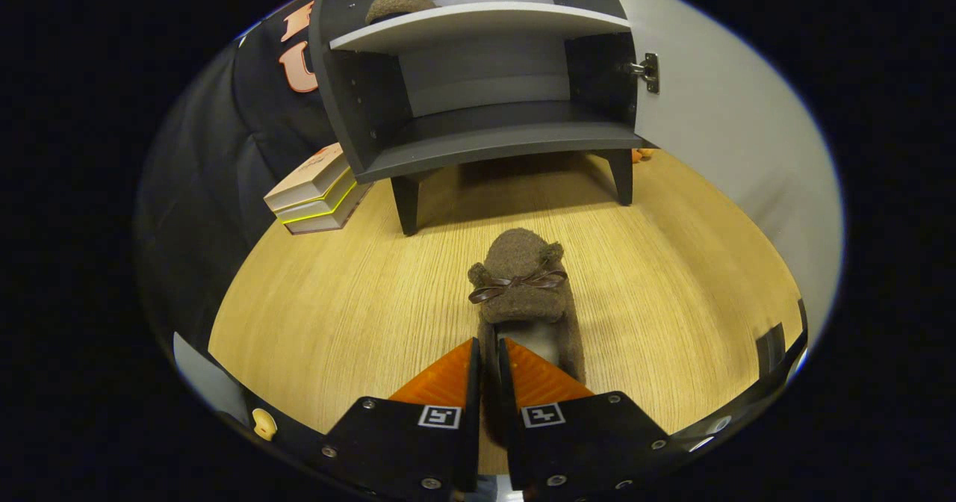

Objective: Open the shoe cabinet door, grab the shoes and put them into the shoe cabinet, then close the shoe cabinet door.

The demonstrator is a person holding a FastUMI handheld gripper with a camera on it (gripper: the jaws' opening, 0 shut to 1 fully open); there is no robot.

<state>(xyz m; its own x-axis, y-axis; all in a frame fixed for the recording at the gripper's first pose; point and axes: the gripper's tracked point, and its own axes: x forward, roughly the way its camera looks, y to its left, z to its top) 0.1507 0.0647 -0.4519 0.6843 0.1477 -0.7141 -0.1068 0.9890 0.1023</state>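
A brown fuzzy slipper (520,285) with a dark ribbon bow across its top is the thing in hand: the gripper (489,360) is clenched on its heel rim, one orange finger (448,375) outside the left wall of the heel and the other inside the opening, the jaws nearly together with the fabric pinched between them. The slipper's toe points toward the shoe cabinet (485,91), which stands on short dark legs beyond it on the wooden floor (336,308); whether the slipper rests on that floor or hangs just above it I cannot tell. The cabinet door (717,136) is already swung wide to the cabinet's right on its metal hinge (648,72), so the opening step looks done. A second brown slipper (398,5) sits on the cabinet's upper white shelf (478,24), at its left end, so by my reading one shoe is stowed and one is left; carrying this one in and shutting the door remain. The lower shelf (493,143) lies bare. By count: two slippers, one cabinet with two shelves, one door, and one stack of three books (317,192) lying on the floor just left of the cabinet's left leg. A small orange object (641,155) peeks out by the cabinet's right leg, too small to identify.
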